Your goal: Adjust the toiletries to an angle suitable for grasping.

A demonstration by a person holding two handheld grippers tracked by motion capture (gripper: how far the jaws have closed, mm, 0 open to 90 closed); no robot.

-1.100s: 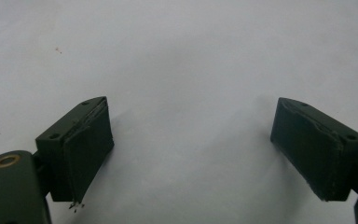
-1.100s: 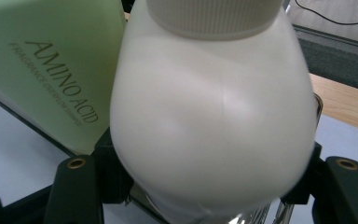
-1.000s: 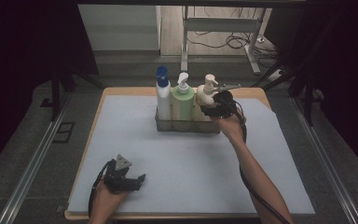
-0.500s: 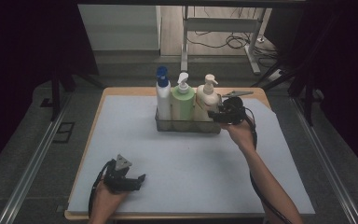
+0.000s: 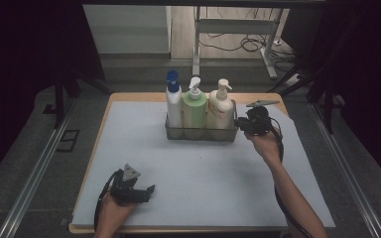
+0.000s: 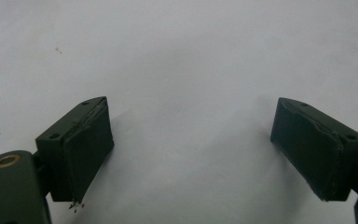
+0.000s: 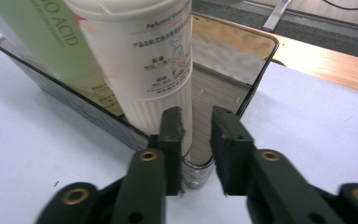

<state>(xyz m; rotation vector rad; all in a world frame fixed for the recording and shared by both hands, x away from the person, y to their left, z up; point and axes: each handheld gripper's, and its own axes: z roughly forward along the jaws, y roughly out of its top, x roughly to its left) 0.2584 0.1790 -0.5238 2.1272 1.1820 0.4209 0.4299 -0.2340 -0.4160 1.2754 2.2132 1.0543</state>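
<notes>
Tabletop basket's (image 7: 242, 79) corner sits between right claw's (image 7: 196, 128) jaws.

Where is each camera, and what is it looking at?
High view: above the table's near side, looking forward and down; both forearms, left gripper, right gripper.
Left gripper view: on the left gripper, looking down at the bare mat; jaws wide apart.
Right gripper view: on the right gripper, facing the basket's corner; jaws have just been closing around its rim.
Shared: cream bottle.
</notes>
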